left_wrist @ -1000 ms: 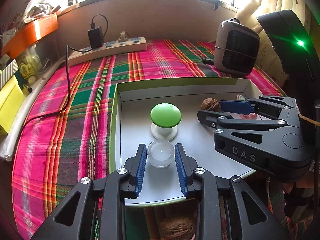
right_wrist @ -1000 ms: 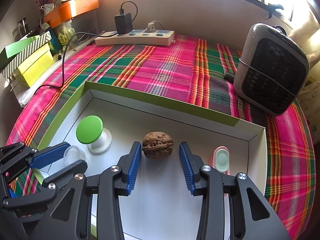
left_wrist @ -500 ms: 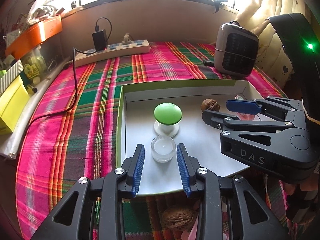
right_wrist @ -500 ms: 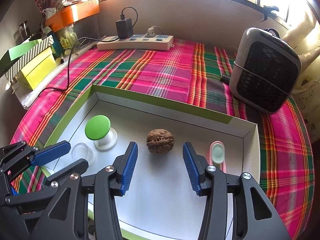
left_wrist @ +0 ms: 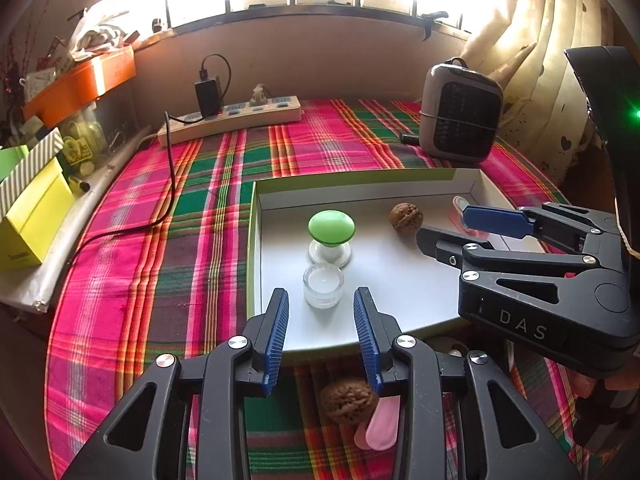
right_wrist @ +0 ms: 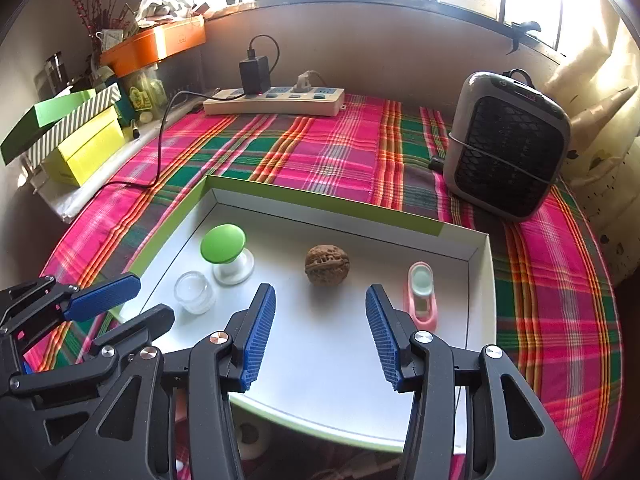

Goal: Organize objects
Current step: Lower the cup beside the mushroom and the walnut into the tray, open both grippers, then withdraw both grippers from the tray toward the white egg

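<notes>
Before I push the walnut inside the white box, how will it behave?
The walnut looks round, so it would probably roll on the smooth box floor. Its ridged shell suggests a firm, non-slippery grip. It seems light.

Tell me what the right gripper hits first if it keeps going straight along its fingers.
Most likely the walnut in the white tray: it sits just ahead of the right gripper, roughly centred between its open pads. Depth is unclear, so it might meet the tray floor short of the nut.
</notes>
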`<state>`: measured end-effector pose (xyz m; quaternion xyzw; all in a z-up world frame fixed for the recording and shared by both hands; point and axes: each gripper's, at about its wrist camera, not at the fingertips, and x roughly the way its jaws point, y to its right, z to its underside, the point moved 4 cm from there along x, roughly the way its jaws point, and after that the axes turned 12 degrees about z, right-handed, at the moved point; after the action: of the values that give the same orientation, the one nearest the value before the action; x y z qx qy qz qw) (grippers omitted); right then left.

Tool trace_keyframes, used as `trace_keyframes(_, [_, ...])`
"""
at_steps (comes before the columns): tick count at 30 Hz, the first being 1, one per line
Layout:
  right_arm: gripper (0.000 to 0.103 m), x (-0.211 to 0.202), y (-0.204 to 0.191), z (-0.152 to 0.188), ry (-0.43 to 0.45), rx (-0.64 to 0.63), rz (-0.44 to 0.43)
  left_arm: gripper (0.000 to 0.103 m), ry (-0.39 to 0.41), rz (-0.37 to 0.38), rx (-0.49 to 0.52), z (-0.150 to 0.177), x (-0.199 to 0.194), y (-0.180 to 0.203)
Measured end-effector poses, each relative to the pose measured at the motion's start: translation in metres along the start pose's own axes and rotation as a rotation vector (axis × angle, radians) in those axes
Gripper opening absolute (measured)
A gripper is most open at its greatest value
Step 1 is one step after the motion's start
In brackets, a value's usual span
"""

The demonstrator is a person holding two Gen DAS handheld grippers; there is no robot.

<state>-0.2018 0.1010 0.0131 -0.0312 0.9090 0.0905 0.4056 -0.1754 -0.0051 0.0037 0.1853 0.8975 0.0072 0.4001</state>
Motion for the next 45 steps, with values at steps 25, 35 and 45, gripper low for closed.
trace_keyframes(25, [0.049, -0.055, 0.013, 0.051, 0.060, 0.065, 0.023, 0.032, 0.035, 0.048, -0.082, 0.039, -0.041, 0.001])
trace_keyframes(35, [0.055, -0.065, 0.018, 0.075, 0.057, 0.090, 0.029, 0.036, 0.008, 0.107, -0.076, 0.059, -0.044, 0.014])
trace_keyframes(45, [0.055, -0.066, 0.026, 0.094, 0.043, 0.110, 0.039, 0.036, -0.017, 0.142, -0.067, 0.068, -0.042, 0.027])
